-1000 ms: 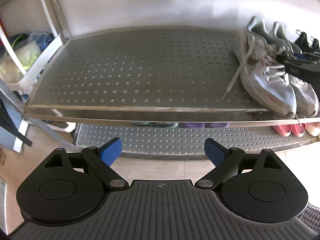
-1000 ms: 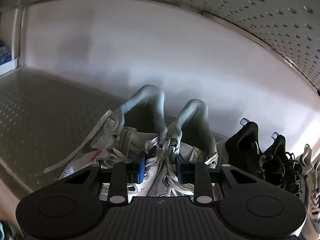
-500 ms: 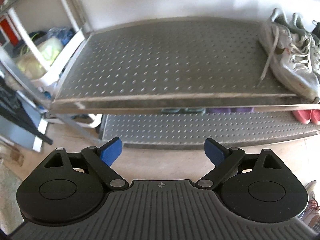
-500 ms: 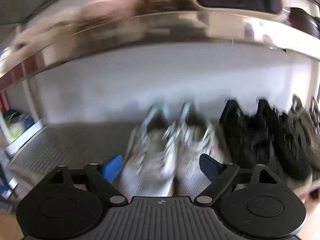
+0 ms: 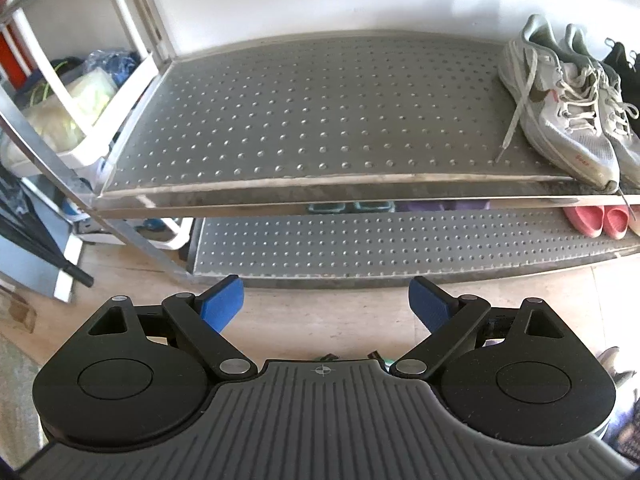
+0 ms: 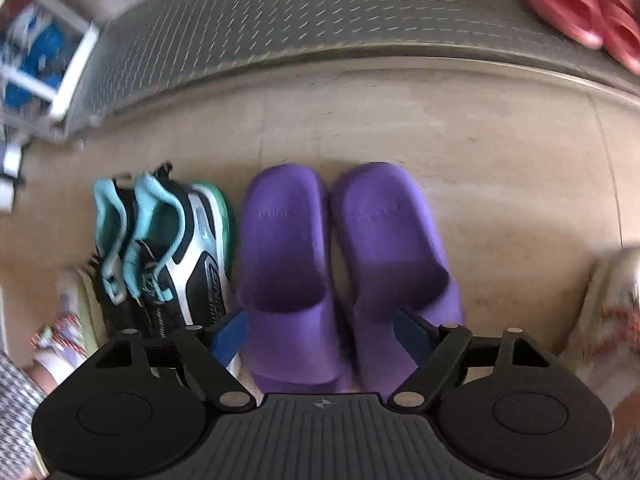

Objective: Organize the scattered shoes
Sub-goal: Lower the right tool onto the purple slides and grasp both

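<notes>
Two purple foam slides (image 6: 344,264) lie side by side on the pale floor directly under your right hand-held gripper (image 6: 320,334), heels toward you and toes toward the metal shoe rack (image 6: 320,16) ahead; because they are already paired and touching, one grasp across both looks like the plan. Its jaws have just been closing somewhat, yet they stand apart and straddle the pair: the blue pads (image 6: 230,336) sit outside the outer edges of the slides and do not appear to press on them, so nothing is held. Just left of that hand-held gripper a teal, black and white pair of sneakers (image 6: 164,248) waits on the floor, and pink slides (image 6: 576,4) already sit on the bottom shelf ahead to the right. Your left hand-held gripper (image 5: 326,306) hangs empty with its jaws wide apart, facing the dimpled steel middle shelf (image 5: 312,112), whose broad bare stretch lies straight ahead, probably to keep the landing spot in sight. White-grey laced running shoes (image 5: 560,104) stand at its far right, toes outward, so new pairs likely belong in line to their left.
</notes>
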A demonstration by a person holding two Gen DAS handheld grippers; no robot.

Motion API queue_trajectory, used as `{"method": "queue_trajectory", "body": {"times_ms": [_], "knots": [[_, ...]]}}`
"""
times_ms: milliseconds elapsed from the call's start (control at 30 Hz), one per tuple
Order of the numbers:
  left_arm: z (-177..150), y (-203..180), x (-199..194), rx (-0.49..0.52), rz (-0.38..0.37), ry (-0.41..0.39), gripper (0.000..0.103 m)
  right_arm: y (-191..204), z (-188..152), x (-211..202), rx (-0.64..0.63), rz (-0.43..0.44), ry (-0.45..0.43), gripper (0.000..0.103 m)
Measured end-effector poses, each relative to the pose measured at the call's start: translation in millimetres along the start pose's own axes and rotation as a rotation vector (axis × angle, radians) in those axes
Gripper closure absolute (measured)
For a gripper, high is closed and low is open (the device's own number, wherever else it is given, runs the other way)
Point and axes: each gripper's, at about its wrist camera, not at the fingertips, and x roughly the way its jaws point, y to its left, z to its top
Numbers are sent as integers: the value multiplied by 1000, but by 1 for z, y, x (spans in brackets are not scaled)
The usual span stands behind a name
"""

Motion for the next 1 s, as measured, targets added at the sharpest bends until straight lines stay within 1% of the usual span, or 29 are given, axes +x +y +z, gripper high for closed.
{"method": "queue_trajectory", "body": {"times_ms": [67, 133, 233, 333, 400, 533, 600, 633, 667, 700, 767, 800, 867, 933, 967, 1000], "knots": [[2, -1, 4, 2, 0, 8, 10, 8, 5, 8, -49, -36, 51, 28], [4, -3, 10, 7, -1, 16, 10, 7, 15, 32, -79, -78, 98, 28], [6, -6, 18, 19, -2, 22, 10, 0, 6, 48, -90, -107, 146, 27], [6, -9, 22, 27, -1, 34, 10, -6, -3, 57, -90, -117, 193, 28], [6, -10, 23, 30, -2, 41, 10, -9, -4, 67, -87, -109, 226, 29], [6, -15, 22, 37, -11, 36, 10, -13, -5, 69, -66, -101, 243, 30], [5, -16, 21, 40, -14, 35, 10, -13, -5, 70, -68, -106, 265, 33], [5, -17, 20, 41, -18, 35, 10, -12, -4, 70, -68, -110, 282, 41], [5, -17, 21, 42, -20, 36, 10, -12, -4, 72, -73, -117, 301, 52], [5, -17, 21, 42, -21, 37, 10, -10, -5, 75, -89, -129, 325, 54], [5, -17, 22, 41, -20, 40, 10, -6, -6, 81, -117, -151, 367, 54], [6, -17, 22, 40, -19, 40, 10, -7, -8, 83, -116, -153, 368, 55], [6, -16, 22, 38, -19, 39, 10, -8, -11, 88, -113, -157, 370, 71], [7, -15, 24, 35, -17, 40, 10, -9, -15, 91, -109, -159, 367, 74], [7, -13, 24, 33, -16, 40, 10, -10, -18, 88, -106, -154, 346, 79], [7, -12, 24, 31, -16, 40, 10, -12, -22, 83, -99, -147, 323, 80]]}}
